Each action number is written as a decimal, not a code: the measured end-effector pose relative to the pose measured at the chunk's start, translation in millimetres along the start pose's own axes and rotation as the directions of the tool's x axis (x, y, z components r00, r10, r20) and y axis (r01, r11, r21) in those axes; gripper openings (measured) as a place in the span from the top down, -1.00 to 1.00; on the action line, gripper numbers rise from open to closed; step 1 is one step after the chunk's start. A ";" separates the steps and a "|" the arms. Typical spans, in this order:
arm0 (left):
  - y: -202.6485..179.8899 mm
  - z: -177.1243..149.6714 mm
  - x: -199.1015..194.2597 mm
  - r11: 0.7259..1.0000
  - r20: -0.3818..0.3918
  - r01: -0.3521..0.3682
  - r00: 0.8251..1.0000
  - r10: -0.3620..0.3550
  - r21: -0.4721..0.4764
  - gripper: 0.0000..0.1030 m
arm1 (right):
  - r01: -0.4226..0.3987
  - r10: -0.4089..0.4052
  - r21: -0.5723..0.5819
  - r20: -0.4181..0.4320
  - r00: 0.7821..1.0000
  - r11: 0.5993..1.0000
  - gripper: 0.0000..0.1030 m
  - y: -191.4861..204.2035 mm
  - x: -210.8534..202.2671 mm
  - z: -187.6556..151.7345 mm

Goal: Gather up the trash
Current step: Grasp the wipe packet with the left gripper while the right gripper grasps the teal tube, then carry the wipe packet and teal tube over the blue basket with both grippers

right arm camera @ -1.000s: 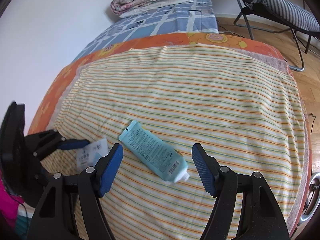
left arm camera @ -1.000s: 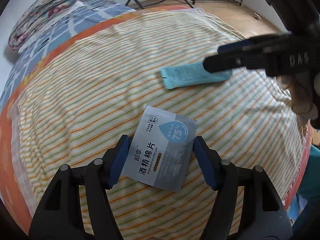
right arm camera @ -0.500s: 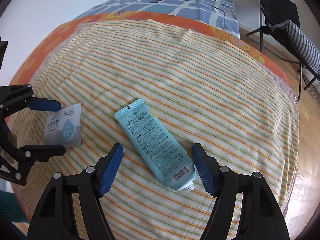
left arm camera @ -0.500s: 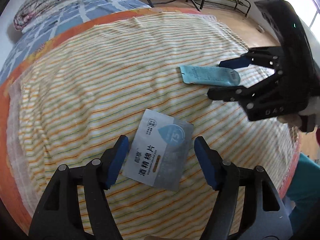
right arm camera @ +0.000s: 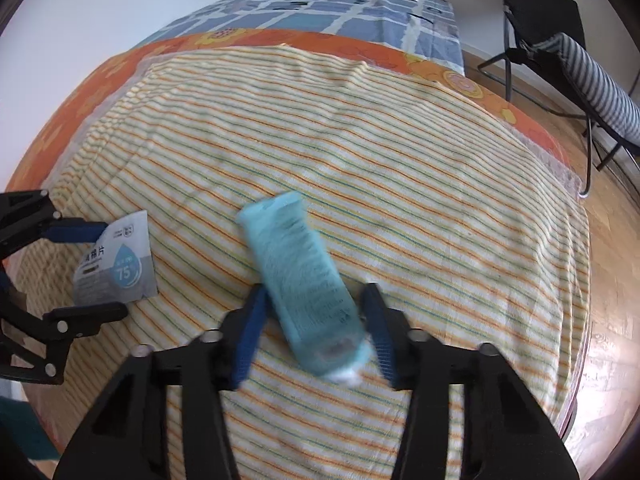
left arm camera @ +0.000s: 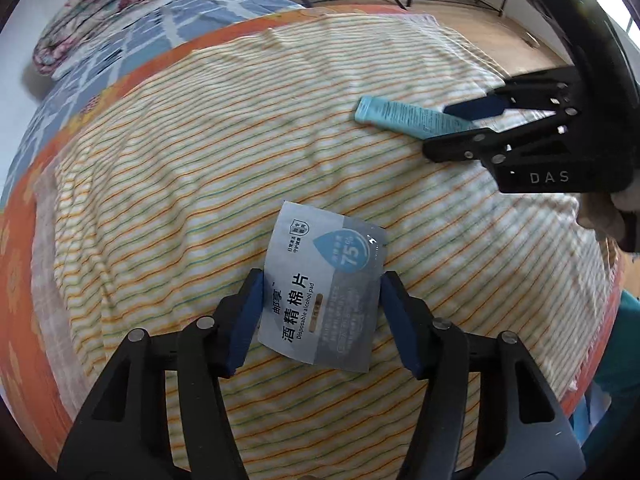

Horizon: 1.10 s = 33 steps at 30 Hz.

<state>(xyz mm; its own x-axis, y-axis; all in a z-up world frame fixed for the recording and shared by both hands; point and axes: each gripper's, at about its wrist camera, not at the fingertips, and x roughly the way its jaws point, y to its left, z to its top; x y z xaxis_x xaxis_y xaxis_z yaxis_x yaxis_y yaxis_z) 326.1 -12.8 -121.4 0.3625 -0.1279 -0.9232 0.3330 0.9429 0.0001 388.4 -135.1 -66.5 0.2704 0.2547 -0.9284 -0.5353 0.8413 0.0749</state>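
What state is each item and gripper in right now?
Wipe sachet: flat on the striped cloth, sealed, between the left gripper's pads.
Tube: lying on the cloth, between the right gripper's pads.
Left gripper: jaws just closing, pads at the sachet's edges.
Right gripper: jaws just closing around the tube.

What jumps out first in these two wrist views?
Two bits of trash on the striped cloth, each framed by a gripper. The grey wipe sachet lies between the left gripper fingers, which have just been closing, pads at its edges. The blue tube, blurred, sits between the right gripper fingers, also just closing. A folded quilt lies at the far end.
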 end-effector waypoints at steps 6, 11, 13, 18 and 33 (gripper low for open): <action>0.8 -7.1 -8.2 0.999 0.022 -0.005 1.000 0.006 -0.042 -0.08 | -0.008 0.007 0.027 0.010 1.000 1.000 0.33 2.2 -7.6 -12.1; 5.1 -17.0 -18.2 0.996 0.033 0.006 0.999 -0.003 -0.091 -0.07 | -0.007 0.006 0.046 0.040 0.999 0.999 0.33 7.8 -17.5 -23.0; 7.1 -19.4 -23.1 0.995 0.037 0.009 0.999 -0.005 -0.101 -0.07 | -0.010 0.007 0.054 0.057 0.998 0.998 0.33 10.6 -24.4 -27.1; 9.7 -26.5 -37.9 0.993 0.051 0.011 0.999 -0.005 -0.118 -0.07 | -0.005 0.002 0.043 0.077 0.997 0.999 0.33 19.6 -39.0 -35.4; -20.2 -77.2 -112.7 0.993 0.110 0.012 0.994 0.001 -0.115 -0.07 | -0.040 0.038 0.012 0.140 0.989 0.999 0.33 68.9 -112.0 -71.6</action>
<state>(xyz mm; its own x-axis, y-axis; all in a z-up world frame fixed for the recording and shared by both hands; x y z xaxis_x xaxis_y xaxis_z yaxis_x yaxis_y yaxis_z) 211.3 6.3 -47.0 0.4565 -0.1602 -0.8752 0.2346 0.9705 -0.0553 264.0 -139.7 16.6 0.3592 0.3505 -0.8649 -0.5364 0.8360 0.1161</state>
